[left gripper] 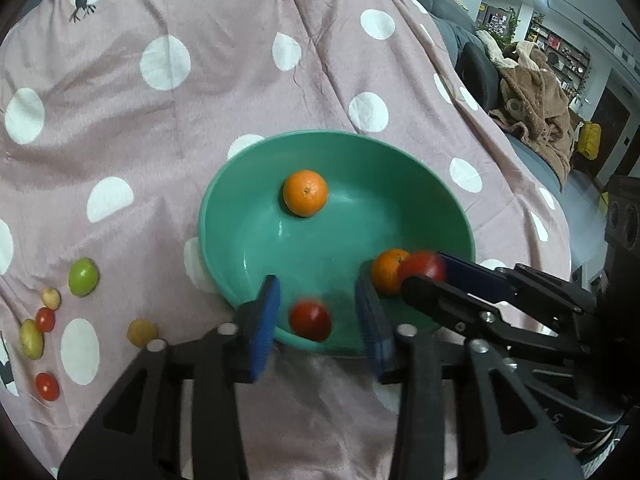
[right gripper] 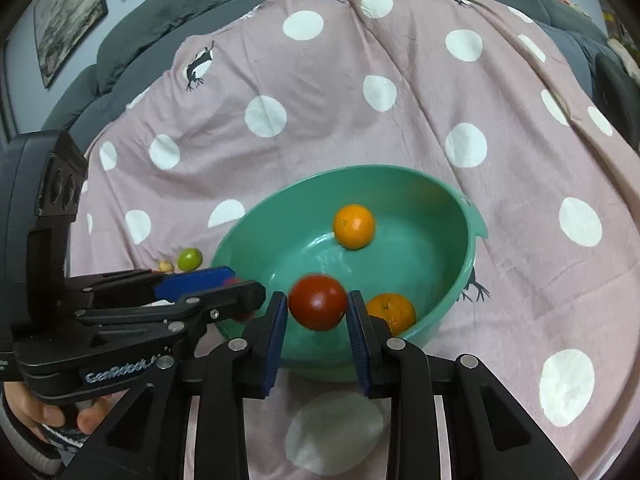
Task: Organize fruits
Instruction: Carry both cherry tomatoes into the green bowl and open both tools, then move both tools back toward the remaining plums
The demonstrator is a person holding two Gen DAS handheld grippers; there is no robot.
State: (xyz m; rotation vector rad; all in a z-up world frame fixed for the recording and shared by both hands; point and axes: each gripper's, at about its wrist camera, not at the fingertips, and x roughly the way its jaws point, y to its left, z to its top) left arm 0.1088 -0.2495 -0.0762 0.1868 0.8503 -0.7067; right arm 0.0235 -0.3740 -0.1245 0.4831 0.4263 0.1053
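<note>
Green bowl [left gripper: 256, 184] sits on pink dotted blanket [left gripper: 180, 128], bare cloth all round its rim. Right hand-held gripper [right gripper: 318, 312] over near rim, pinching red tomato [right gripper: 318, 302]. Left hand-held gripper [left gripper: 318, 312] spread wide above near rim; blurred tomato [left gripper: 310, 320] between its pads, contact hard to make out. Two oranges in bowl: far one [left gripper: 305, 193] clear, near one [left gripper: 387, 271] partly hidden. Small fruits [left gripper: 83, 277] scattered left on blanket.

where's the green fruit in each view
Left wrist: green fruit at far left on the cloth, among small red and yellow fruits.
Right wrist: lower left, just behind the left gripper.
Shared landmark: the bowl lies to its right.
</note>
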